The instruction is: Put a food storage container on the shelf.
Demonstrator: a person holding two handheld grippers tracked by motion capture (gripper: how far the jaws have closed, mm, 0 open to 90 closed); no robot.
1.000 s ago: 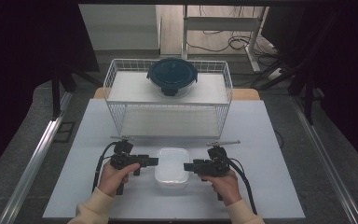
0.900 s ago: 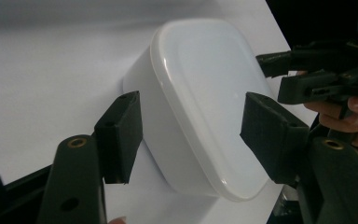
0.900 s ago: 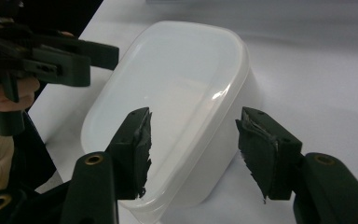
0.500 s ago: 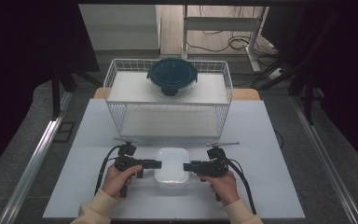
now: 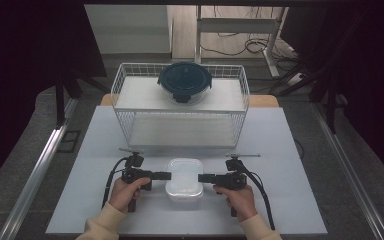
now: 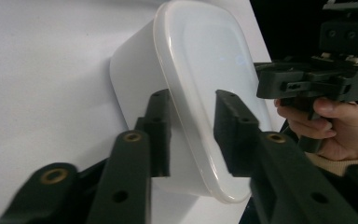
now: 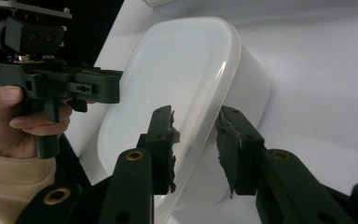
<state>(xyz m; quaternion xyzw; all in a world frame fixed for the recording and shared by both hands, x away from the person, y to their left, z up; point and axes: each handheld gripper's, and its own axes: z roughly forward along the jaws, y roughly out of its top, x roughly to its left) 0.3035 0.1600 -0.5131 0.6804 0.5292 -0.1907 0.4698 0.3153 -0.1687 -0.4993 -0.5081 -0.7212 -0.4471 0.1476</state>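
Box (image 5: 184,179) with its white lid sits on the table (image 5: 290,150) between both grippers, its long axis running 12 to 6 o'clock, the left gripper (image 5: 165,175) at 9 and right gripper (image 5: 203,177) at 3, equally near, their jaws just closing over the lid rim, seemingly not yet clenched.

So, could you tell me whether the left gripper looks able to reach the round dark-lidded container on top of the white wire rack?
Probably yes: the left gripper sits at the white box, and nothing stands between it and the container.
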